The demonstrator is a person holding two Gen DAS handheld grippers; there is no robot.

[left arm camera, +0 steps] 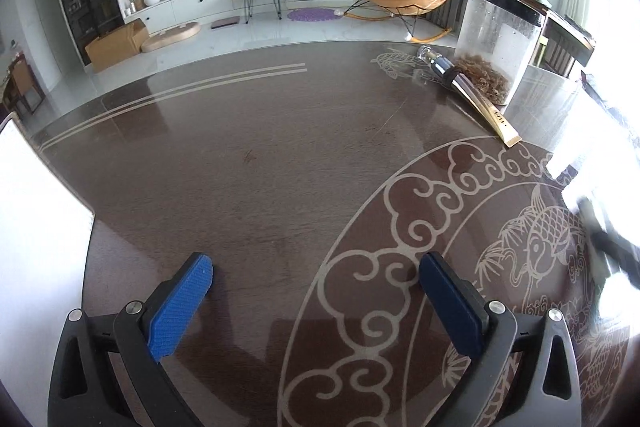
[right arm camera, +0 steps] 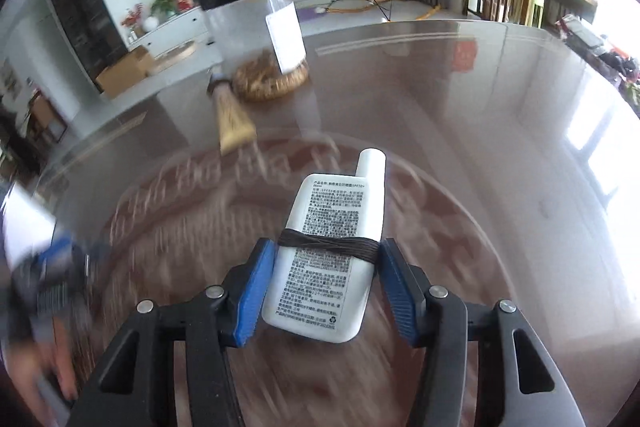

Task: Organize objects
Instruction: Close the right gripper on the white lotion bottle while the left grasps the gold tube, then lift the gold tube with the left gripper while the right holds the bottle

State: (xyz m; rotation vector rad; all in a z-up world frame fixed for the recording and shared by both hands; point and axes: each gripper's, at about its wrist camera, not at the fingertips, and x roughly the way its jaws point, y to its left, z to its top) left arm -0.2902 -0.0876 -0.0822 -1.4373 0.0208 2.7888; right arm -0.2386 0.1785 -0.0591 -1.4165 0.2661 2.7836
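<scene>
The right gripper (right arm camera: pixel 326 275) has its jaws partly closed around a flat white plastic bottle (right arm camera: pixel 328 255). The blue ribbed pads (right arm camera: pixel 252 295) sit against its two sides, though the right pad's contact is hard to judge. The bottle is a rounded slab with a slim white cap at 12 o'clock, small black print down its face, and a band of dark brown thread (right arm camera: pixel 330 245) wound around its middle. Below it the glossy dark wooden desk (right arm camera: pixel 460 115) is blurred.

At 11 o'clock in the right wrist view stands a tall clear plastic jar (right arm camera: pixel 252 31) with a black lid and a white label, holding a tangled layer of tan dried fibres at its bottom. Touching its base lies a long slender bottle (right arm camera: pixel 232 115) with a pale golden lower end.

The left gripper (left arm camera: pixel 316 283) hangs with its jaws wide apart and nothing between them, above the polished desk (left arm camera: pixel 240 155), which bears pale inlaid cloud scrolls and a carp. In the left wrist view the jar (left arm camera: pixel 496 39) and the slender bottle (left arm camera: pixel 464 87) rest at 2 o'clock.
</scene>
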